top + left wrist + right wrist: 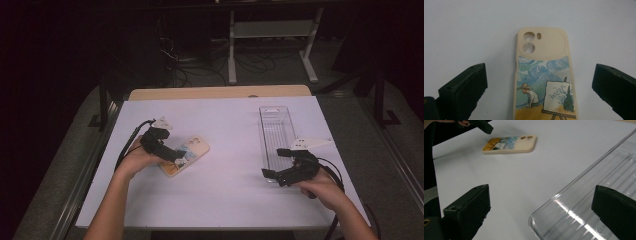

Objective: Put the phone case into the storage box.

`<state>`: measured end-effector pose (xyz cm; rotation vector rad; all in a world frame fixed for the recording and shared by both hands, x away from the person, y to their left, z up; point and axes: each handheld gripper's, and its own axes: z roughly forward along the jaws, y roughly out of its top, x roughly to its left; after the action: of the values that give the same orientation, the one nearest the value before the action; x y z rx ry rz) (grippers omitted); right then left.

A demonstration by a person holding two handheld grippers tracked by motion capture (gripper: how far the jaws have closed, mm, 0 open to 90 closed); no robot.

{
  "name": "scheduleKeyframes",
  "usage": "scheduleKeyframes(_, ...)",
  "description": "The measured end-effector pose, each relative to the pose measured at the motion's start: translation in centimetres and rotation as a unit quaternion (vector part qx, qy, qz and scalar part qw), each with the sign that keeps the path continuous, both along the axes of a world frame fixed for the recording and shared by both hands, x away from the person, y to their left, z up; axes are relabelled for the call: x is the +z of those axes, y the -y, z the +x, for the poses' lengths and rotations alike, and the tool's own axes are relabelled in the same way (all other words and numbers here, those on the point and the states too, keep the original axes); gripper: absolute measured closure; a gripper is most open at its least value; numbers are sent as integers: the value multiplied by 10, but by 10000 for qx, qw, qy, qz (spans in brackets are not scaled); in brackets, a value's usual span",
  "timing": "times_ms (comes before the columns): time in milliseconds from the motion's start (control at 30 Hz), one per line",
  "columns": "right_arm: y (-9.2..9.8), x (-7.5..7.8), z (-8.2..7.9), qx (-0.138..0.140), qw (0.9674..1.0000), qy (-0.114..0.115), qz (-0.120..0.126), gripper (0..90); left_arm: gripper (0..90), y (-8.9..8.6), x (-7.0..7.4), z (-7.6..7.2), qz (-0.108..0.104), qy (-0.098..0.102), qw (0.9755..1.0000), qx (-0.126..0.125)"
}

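A white-covered table [225, 190] is seen from above, with a cream phone case [185, 156] lying flat on its left half and a long clear plastic tray [276, 131] set lengthwise on its right half, the two well apart. The case is printed with a painted scene: a figure in a straw hat, an easel bearing a canvas, a yellow field and a swirling blue sky, while the camera cut-outs are placed in the plain cream end that is turned away from the person. The left tongs [172, 156] are held by the left hand [134, 161] over the near end of the case; in the left gripper view their jaws are seen spread wide, one on each side of the case [544, 82], with bare table between each jaw and the case's edges, so nothing is gripped. The right tongs [274, 175] are held by the right hand [320, 187] at the near end of the tray; in the right gripper view the jaws are likewise seen wide apart, the near rounded corner of the tray [584, 210] being framed between them, and no contact with the tray can be made out. The tray's floor is ribbed and nothing is seen lying in it. Farther off in that view the case [510, 144] is seen flat on the table, with a jaw of the left tongs [482, 125] over its end.
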<state>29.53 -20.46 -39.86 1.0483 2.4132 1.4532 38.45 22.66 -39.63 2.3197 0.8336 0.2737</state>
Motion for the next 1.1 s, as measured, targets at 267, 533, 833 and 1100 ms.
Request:
scheduleKeyframes(267, 0, 0, 0, -9, 10000, -17, 8, 15, 0, 3, -10, -2, 98, -64, 9999, -24)
scheduleKeyframes(533, 0, 0, 0, -11, 10000, -22, 9, 15, 0, 7, -20, -4, 242, -133, 9996, -27)
scheduleKeyframes(833, 0, 0, 0, -16, 10000, -22, 15, 15, 0, 10, -29, -5, 377, -165, 9992, -9)
scheduleKeyframes(1100, 0, 0, 0, -17, 10000, -8, 13, 15, 0, 16, -36, -5, 418, -161, 9990, -29)
